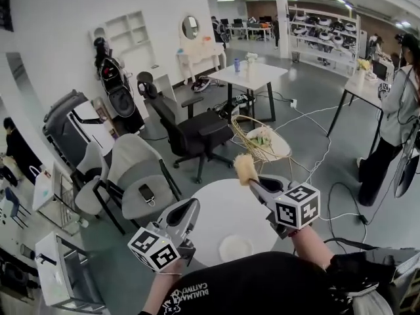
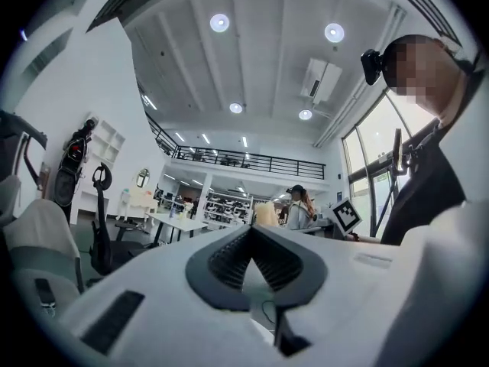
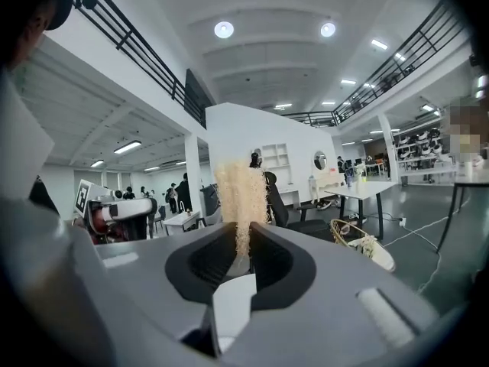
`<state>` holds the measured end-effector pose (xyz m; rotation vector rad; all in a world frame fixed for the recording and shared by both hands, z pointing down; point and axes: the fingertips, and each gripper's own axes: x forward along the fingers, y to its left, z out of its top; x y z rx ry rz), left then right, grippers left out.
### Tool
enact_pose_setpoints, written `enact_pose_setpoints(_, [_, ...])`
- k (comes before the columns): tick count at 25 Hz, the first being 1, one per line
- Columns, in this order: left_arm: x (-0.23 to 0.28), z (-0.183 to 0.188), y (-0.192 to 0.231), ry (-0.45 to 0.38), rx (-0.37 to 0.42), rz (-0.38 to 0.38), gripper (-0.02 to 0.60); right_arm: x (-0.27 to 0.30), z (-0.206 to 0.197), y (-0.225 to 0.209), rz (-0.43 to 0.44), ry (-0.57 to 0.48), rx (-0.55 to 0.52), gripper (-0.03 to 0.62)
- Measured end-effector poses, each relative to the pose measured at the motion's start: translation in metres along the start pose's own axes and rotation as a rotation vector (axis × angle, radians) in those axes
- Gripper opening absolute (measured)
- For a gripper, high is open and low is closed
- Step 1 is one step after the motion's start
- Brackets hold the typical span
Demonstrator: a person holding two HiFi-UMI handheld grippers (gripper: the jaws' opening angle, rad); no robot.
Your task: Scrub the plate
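— Grey open-plan workshop floor spreads all round us. What do we count right in front?
— One round white table (image 1: pixel 209 205). On it lies one small round white plate (image 1: pixel 236 247), flat, close to the near edge, with bare tabletop on every side.
— And our tools?
— Two. Our left gripper (image 1: pixel 189 209) has its jaws pressed together on nothing. Our right gripper (image 1: pixel 254 182) pinches one straw-coloured fibrous scrubber (image 1: pixel 245 168), its tuft standing up out of the jaws.
— Do they touch the plate?
— No. Both hang above the table, clear of it. From our head view the plate lies between them.
— Where do we have room?
— One grey padded chair (image 1: pixel 134 169) stands just beside the table's left edge. One wicker basket (image 1: pixel 261 143) sits near the far edge. To the right we see open floor crossed by cables.
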<state>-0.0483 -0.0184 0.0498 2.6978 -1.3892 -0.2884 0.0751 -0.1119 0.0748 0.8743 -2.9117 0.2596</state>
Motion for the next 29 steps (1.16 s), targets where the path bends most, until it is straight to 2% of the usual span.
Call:
enact_pose_setpoints(3, [-0.004,-0.018,-0.013,0.01,-0.016,0.049,0.002,-0.012,-0.016,-0.003,0.023,0.035,-0.002,0.051])
enact_pose_setpoints(7, [-0.03,-0.035,-0.016,-0.01,-0.05,0.082,0.002,-0.009,-0.038,0.021,0.058,0.058,-0.01,0.05])
enact_pose_setpoints(12, [-0.002,-0.044,-0.091,0.002,-0.057,0.118,0.0,-0.071,-0.042,-0.013,0.083,0.07,-0.006,0.051])
enact_pose_setpoints(14, [0.0,-0.052,-0.109,0.008,-0.056,0.139,0.002,-0.089,-0.048,-0.023,0.087,0.068,0.009,0.05])
enact_pose_setpoints(21, [-0.021,-0.069,-0.129,-0.029,-0.065,0.243,0.0,-0.117,-0.075,-0.026,0.119,0.082,0.019,0.051])
enact_pose_setpoints(29, [-0.015,-0.072,-0.162,-0.052,-0.078,0.271,0.0,-0.14,-0.077,-0.026,0.15,0.108,-0.031,0.051])
